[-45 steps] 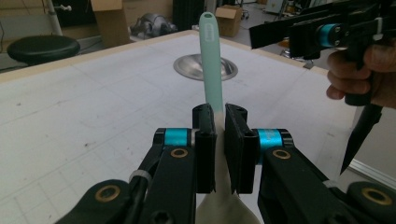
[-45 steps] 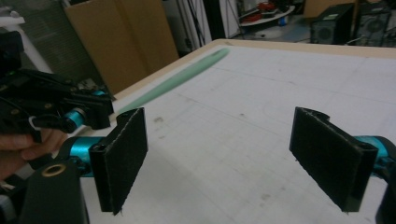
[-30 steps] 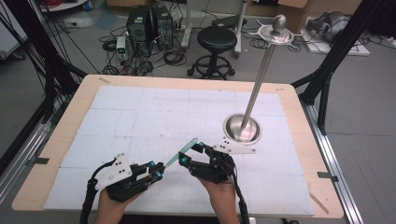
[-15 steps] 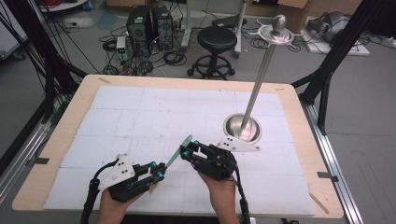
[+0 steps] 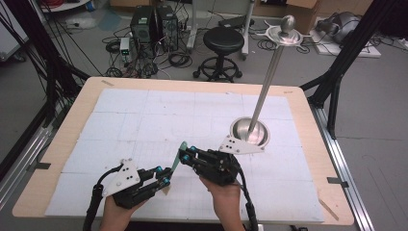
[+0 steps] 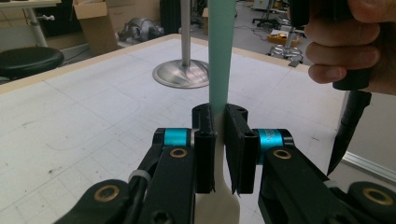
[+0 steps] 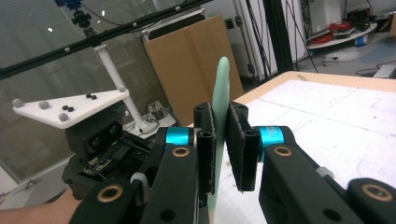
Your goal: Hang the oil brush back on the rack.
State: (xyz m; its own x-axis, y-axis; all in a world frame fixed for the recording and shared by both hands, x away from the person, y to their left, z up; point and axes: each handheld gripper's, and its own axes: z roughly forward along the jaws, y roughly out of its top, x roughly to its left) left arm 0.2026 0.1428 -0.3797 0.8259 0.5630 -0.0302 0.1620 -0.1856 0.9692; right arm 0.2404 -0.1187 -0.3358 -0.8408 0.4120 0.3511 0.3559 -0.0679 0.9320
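Left gripper (image 5: 163,179): near the table's front edge, left of centre, held in the person's left hand (image 5: 118,211); its jaws are clamped on the lower, pale end of the thin strip, seen close up in the left gripper view (image 6: 218,140)
Right gripper (image 5: 185,155): just right of the left one and a little farther up the table, in the person's right hand (image 5: 223,192), pointing leftward; its jaws have just been closing and now pinch the green part of the strip between the pads, as the right gripper view (image 7: 220,135) shows
Thin strip (image 5: 177,160): a flat, narrow piece, mint green over most of its length and whitish at the bottom; it is off the table, tilted, spanning from one gripper to the other; its rounded green tip (image 7: 223,70) rises above the right gripper's jaws
Metal stand (image 5: 249,132): a round shiny base on the white mat, right of centre, with a long pole leaning up to a knobbed disc at the top; well apart from the strip
Table (image 5: 308,120): wooden edge, covered by a white gridded mat
Background: black stool (image 5: 223,41) and cables on the floor beyond the far edge
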